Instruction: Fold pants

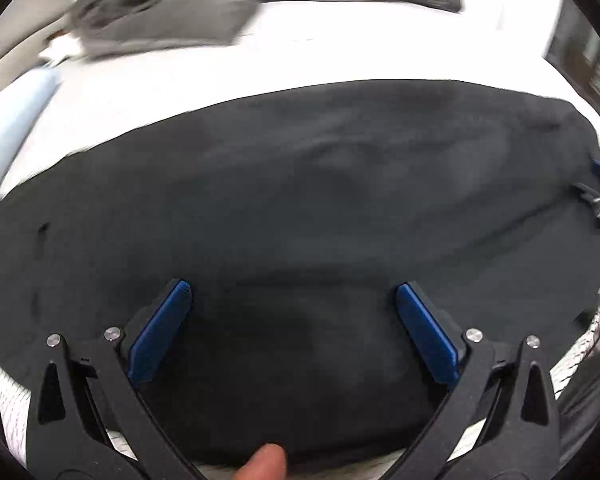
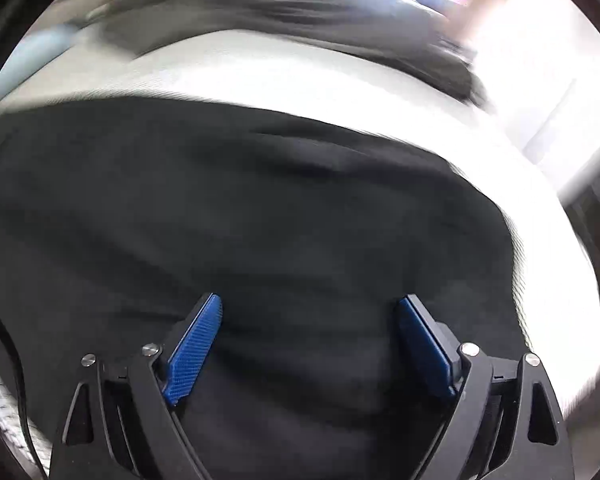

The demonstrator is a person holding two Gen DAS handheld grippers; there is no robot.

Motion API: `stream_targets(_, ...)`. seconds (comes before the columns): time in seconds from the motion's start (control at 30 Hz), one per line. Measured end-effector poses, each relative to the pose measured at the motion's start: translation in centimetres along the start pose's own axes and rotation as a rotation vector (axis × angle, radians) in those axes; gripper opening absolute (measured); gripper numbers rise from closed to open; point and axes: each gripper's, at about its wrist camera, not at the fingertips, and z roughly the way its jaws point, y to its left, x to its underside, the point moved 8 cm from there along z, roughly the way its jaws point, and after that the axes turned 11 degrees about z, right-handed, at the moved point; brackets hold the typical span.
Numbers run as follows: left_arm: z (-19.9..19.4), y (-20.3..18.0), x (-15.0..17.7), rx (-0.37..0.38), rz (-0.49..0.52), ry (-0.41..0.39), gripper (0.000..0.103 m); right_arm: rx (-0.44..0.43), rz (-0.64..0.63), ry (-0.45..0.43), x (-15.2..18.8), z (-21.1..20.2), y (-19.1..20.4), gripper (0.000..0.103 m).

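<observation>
White sheet-covered bed (image 1: 172,76) takes up most of both views, with a pale blue pillow-looking thing (image 1: 16,120) off at the far left edge and some blurry furniture at the right that's too smeared to make out. Both shots are pretty motion-blurred, the right wrist one especially.

The black fabric pants (image 1: 300,208) are spread flat across the near part of the bed, running side to side, a few soft wrinkles across the middle. The far edge makes a fairly clean line against the white sheet. In the right wrist view the same black pants fill the lower two thirds of the frame and curve off toward the right, where the white sheet shows again.

Further back on the bed there's a heap of grey crumpled clothing (image 1: 172,20), well apart from the black pants, with a strip of bare sheet between them.

Left tool (image 1: 292,292) sits right over the near edge of the pants, its blue padded fingers (image 1: 160,332) spread wide with nothing pinched between them, only flat cloth under the gap. A fingertip of the person (image 1: 264,462) pokes in at the bottom of that view.

Right tool (image 2: 308,304) is the same deal: jaws wide apart, blue pads on either side, hanging over the pants and gripping nothing. A bit of it also peeks in at the far right edge of the left wrist view
</observation>
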Motion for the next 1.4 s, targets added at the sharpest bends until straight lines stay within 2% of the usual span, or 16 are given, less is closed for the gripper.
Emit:
stream_targets(0.07,-0.4,1.8,0.8,-0.016,-0.062,0.0,0.102,-0.095,0.082,-0.01,-0.1,-0.7,-0.4,0.087)
stream_targets(0.13,-0.9,2.1,1.0,-0.029,-0.078,0.003,0.102,-0.037,0.03,-0.016,-0.2,-0.9,1.3,0.088)
stream_targets(0.2,-1.6,1.5,0.9,-0.029,-0.075,-0.003,0.102,-0.046,-0.044,-0.023,-0.3,-1.4,3.8,0.088)
stream_targets(0.33,-2.6,-2.4,-2.9,0.083,-0.043,-0.061,0.102,-0.187,-0.122,-0.057,-2.1,-3.6,11.9,0.088)
stream_targets(0.4,-2.1,-5.0,-4.9,0.129,0.018,-0.061,0.102,-0.248,-0.119,-0.013,-3.8,-2.7,15.5,0.088)
stream_targets(0.47,-0.1,-7.5,-5.9,0.161,0.091,-0.009,0.102,-0.306,-0.139,0.071,-4.5,-0.9,18.3,0.088)
stream_targets(0.53,2.4,-7.9,-5.2,0.115,0.11,0.062,0.102,-0.241,-0.172,0.14,-3.6,1.7,19.1,0.088)
stream_targets(0.6,2.3,-7.6,-4.6,0.12,0.122,0.033,0.103,-0.178,-0.264,0.089,-3.4,2.5,19.3,0.091)
stream_targets(0.7,1.0,-5.3,-3.8,0.073,0.118,0.025,0.103,-0.05,-0.262,0.043,-3.8,1.9,15.1,0.094)
stream_targets(0.8,0.1,-1.9,-2.5,0.01,0.052,0.034,0.103,0.185,-0.141,0.035,-3.7,2.3,7.1,0.098)
stream_targets(0.83,-0.2,-0.9,-1.9,-0.005,0.024,0.036,0.103,0.223,-0.083,0.039,-3.7,2.5,4.8,0.098)
stream_targets(0.93,-0.8,1.1,-0.6,-0.031,-0.034,0.039,0.103,0.156,0.107,0.069,-3.4,3.2,0.4,0.098)
stream_targets(1.03,-1.6,0.8,-0.4,-0.026,-0.044,0.047,0.103,0.138,0.109,0.061,-3.6,2.3,1.0,0.099)
stream_targets(1.13,-3.3,0.9,-0.7,-0.012,-0.073,0.02,0.102,0.1,0.105,-0.011,-2.7,-1.9,3.3,0.098)
stream_targets(1.23,-4.4,0.7,-1.2,0.044,-0.097,-0.027,0.102,-0.022,0.078,-0.065,-4.3,-3.9,8.6,0.098)
stream_targets(1.4,-1.1,-1.5,-7.3,0.032,-0.049,-0.039,0.102,-0.079,-0.134,0.032,-5.4,0.3,19.8,0.098)
